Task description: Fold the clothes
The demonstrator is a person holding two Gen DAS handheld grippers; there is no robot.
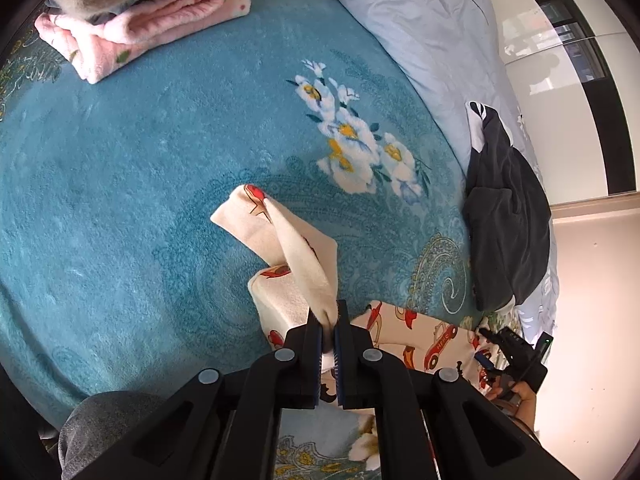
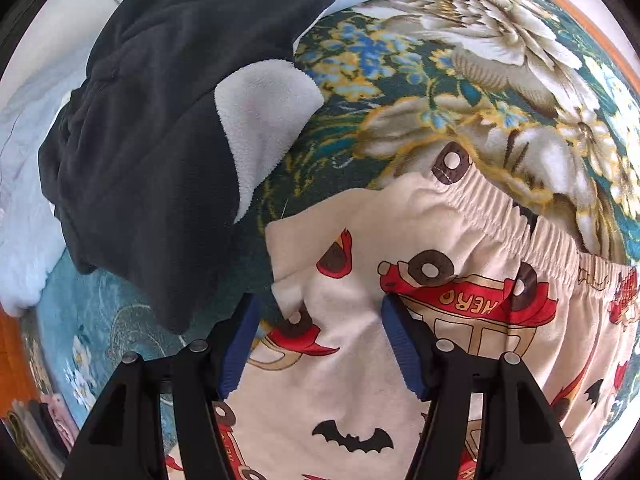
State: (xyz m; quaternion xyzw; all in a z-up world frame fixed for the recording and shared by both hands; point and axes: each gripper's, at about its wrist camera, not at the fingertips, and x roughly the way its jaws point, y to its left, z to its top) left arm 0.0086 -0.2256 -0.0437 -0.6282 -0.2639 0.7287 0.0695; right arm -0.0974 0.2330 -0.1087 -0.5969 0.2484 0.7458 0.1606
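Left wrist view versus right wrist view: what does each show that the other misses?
Only the left wrist view shows the left gripper shut on a lifted leg of the car-print pants, and the whole folded pink garment. Only the right wrist view shows the open right gripper over the pants' elastic waistband. Both show the pants, the dark fleece garment and the blue floral blanket.
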